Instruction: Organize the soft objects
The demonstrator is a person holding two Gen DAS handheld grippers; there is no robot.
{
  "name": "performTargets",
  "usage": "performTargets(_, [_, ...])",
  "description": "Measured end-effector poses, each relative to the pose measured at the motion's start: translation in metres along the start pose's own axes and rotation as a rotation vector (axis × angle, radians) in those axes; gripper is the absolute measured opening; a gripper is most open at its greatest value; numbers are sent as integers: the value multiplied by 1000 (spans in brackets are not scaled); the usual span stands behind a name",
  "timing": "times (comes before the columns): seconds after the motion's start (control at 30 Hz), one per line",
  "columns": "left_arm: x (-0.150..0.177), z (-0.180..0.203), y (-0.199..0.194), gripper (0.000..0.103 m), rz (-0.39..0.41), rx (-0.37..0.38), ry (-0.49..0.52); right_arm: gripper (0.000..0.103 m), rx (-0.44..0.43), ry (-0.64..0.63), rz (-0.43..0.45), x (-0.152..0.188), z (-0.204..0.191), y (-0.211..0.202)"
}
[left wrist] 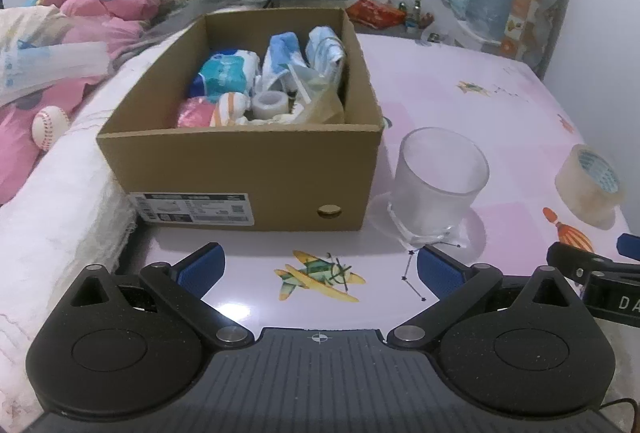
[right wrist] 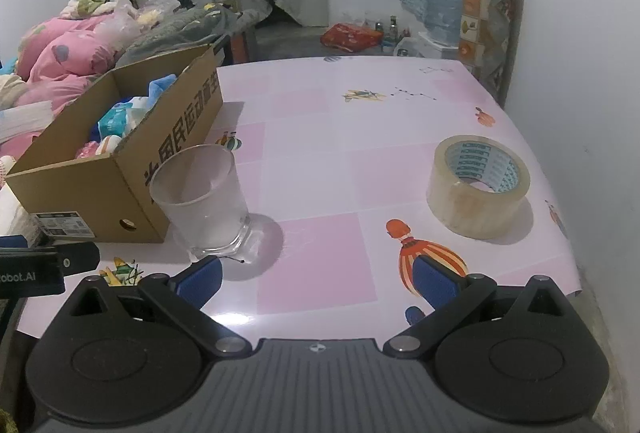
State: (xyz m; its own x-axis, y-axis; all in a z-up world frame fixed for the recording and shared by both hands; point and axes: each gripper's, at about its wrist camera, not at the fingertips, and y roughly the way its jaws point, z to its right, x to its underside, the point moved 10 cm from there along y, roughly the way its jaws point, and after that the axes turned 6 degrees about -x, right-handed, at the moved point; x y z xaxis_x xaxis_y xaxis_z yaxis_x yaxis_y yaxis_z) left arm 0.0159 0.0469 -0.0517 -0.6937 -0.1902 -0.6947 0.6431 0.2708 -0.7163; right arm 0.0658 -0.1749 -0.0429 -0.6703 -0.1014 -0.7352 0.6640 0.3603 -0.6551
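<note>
With the soft things already packed in the cardboard box [left wrist: 240, 137] on the table [left wrist: 460, 105], both grippers' fingers [left wrist: 202, 267] [right wrist: 436, 281] are held apart and empty, so sorting seems finished.

The cardboard box [right wrist: 120, 169] hides most of its soft bundles [right wrist: 116, 121] behind its near wall in the right wrist view (only tops show). Its label [left wrist: 192, 208] print beside the hole is too small to read.
</note>
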Motion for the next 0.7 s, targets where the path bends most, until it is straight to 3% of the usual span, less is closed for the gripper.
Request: performTargets(0.7, [-7,17,9,103,-19,36,31,72,20,16,-12,-7,11,5])
